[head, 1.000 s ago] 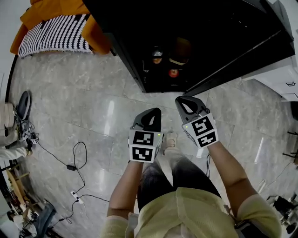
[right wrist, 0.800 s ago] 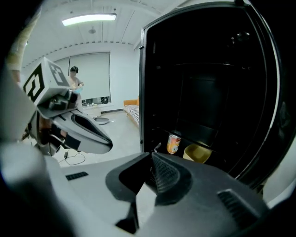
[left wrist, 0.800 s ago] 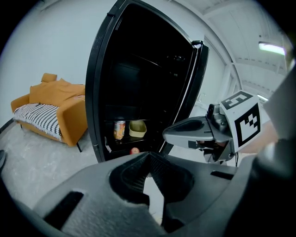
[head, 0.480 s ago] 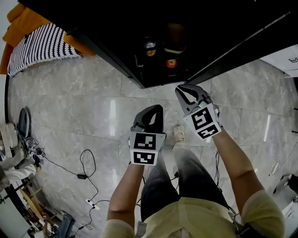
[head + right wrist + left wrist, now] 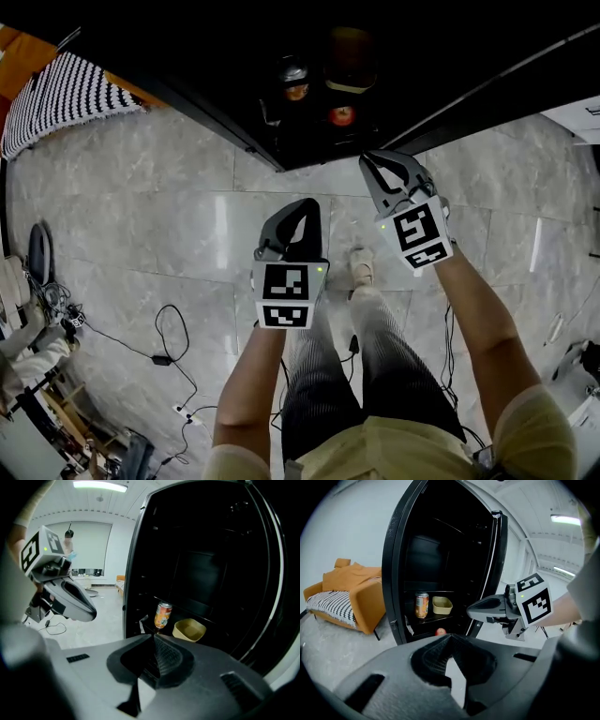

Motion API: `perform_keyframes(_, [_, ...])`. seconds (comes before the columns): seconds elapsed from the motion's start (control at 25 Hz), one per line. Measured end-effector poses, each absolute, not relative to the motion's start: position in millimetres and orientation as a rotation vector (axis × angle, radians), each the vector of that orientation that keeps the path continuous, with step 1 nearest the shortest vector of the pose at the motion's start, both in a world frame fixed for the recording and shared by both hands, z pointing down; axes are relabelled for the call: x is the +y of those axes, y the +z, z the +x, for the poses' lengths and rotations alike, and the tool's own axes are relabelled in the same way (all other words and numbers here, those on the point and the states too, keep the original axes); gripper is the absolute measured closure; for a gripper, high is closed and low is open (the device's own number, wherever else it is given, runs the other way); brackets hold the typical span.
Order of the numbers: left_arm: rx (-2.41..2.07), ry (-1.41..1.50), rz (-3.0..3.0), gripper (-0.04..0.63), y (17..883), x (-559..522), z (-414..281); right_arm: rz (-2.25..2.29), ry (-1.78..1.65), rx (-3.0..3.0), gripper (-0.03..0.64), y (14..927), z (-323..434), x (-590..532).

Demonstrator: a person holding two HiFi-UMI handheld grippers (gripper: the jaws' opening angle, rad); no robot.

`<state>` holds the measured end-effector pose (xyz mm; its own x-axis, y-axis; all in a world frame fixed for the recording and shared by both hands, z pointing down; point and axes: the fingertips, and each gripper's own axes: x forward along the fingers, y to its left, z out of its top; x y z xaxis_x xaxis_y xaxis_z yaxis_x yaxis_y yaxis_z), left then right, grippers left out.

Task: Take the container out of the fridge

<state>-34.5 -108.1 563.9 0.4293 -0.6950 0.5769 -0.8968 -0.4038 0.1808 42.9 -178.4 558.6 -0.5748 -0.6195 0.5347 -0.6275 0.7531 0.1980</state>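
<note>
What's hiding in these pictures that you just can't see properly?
- Top shelves of the fridge: in both gripper views, too dark to tell what is on them.
- Writing on the can: left gripper view, too small to read.
- Red round thing low in the fridge: left gripper view, partly behind the left gripper; I cannot tell what it is.
- Fridge top: head view, cut off by the upper edge.

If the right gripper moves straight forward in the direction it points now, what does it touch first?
Probably the orange can in the fridge, straight beyond the shut right gripper; the yellow container sits just right of it. Depth is unclear.
</note>
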Motion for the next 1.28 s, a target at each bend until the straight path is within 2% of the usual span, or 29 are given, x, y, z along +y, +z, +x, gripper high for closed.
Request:
perform_keyframes(0.4, [-1.395, 0.525, 2.226, 0.574, 596, -129, -41, 0.882, 0.042, -2.345, 0.586, 598, 31, -210])
perform_keyframes(0.84, [-1.452, 0.462, 2.251, 0.574, 611, -160, -41, 0.857, -0.090, -2.302, 0.583, 612, 26, -247])
perform_keyframes(0.96, [-1.465, 0.460, 2.264, 0.574, 614, -170, -37, 0.832, -0.128, -2.278, 0.536, 621, 24, -258])
perform_keyframes(1.28, [-1.477, 0.418, 2.323, 0.574, 614, -194, -27, 0.867, -0.220, -2.237, 0.501, 623, 26, -290])
